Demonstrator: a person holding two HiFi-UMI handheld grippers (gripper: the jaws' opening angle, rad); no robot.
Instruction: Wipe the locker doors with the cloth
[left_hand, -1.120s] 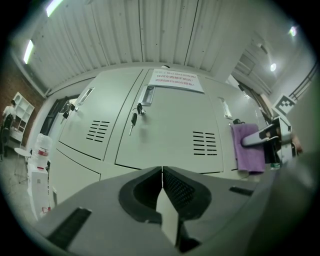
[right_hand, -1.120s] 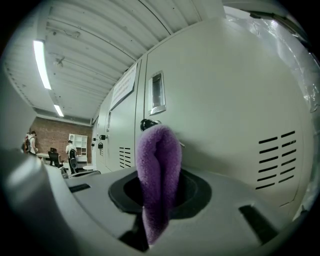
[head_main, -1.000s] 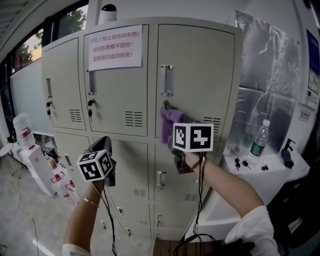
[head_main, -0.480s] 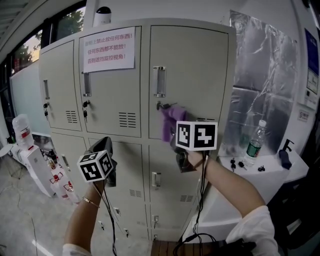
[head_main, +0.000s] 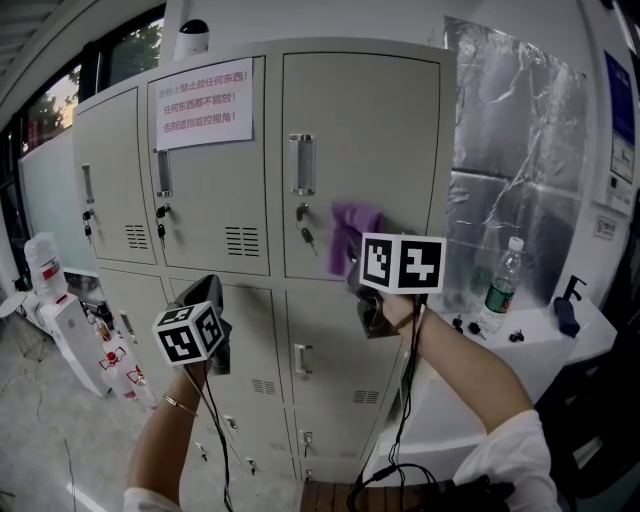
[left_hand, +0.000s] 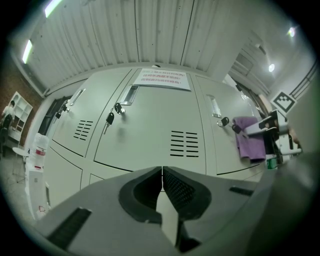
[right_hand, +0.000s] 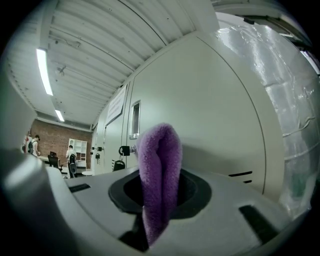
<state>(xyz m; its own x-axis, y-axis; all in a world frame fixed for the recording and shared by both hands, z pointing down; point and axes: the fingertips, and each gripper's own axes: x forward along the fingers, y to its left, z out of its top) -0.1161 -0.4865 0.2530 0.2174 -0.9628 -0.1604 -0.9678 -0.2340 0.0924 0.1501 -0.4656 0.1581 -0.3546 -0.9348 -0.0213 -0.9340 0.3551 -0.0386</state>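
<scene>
Bank of lockers (head_main: 115, 170), ledge (head_main: 560, 345) with bottle (head_main: 497, 285) at right.
At upper right door (head_main: 370, 130), cloth (head_main: 350, 228) right of key (head_main: 308, 237); notice (head_main: 203, 103) on middle door (head_main: 210, 200).

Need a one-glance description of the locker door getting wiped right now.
Find the grey locker bank and take its top row: the door is the rightmost one, beside the crinkled silver sheeting. Unlike its left neighbour, which carries a paper notice, it is bare, and the purple cloth in the right hand-held gripper is up against it.
</scene>
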